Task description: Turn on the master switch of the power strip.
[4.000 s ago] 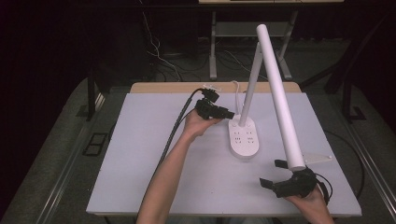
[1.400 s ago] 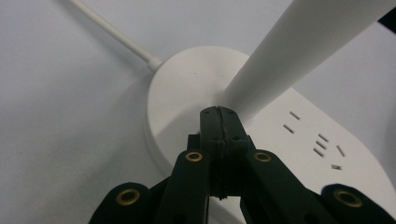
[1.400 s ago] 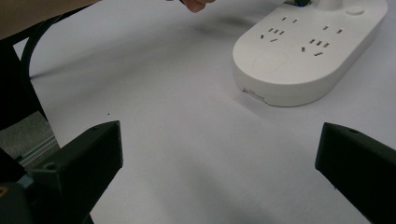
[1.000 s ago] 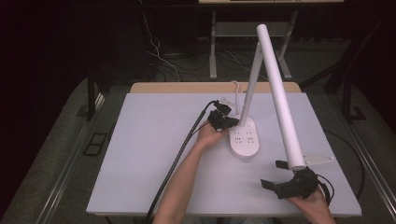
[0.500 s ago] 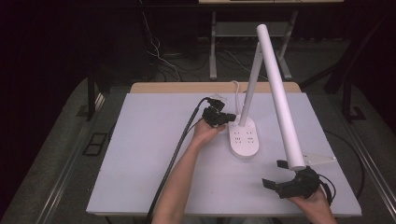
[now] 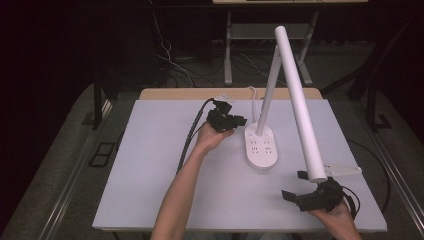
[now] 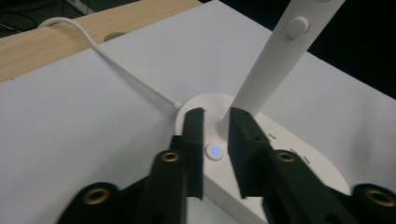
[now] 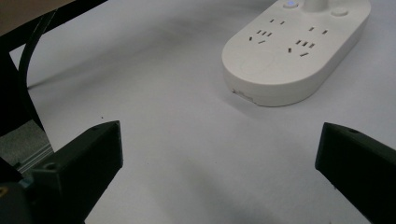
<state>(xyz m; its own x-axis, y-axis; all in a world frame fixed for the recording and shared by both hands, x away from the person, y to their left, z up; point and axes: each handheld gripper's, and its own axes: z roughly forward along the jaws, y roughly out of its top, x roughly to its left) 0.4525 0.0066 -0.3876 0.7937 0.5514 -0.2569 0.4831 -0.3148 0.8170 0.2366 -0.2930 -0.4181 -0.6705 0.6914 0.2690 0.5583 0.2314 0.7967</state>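
White lamp point(image 6: 260, 145) stood on desk point(image 6: 150, 165); left tongs point(image 7: 215, 135) just opening, narrow, straddling its lit button point(image 7: 214, 151); right tongs point(image 8: 219, 154) wide, empty.

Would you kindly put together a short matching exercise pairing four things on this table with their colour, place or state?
Things:
1. lamp base
2. power button
3. left hand-held gripper
4. right hand-held gripper

Descriptions:
A. jaws spread wide over bare table, near the front right corner
B. white oval with rows of socket slots
C. jaws narrowly apart, either side of the button, just been opening
D. small round disc with a blue glow

Pairs: 1-B, 2-D, 3-C, 4-A
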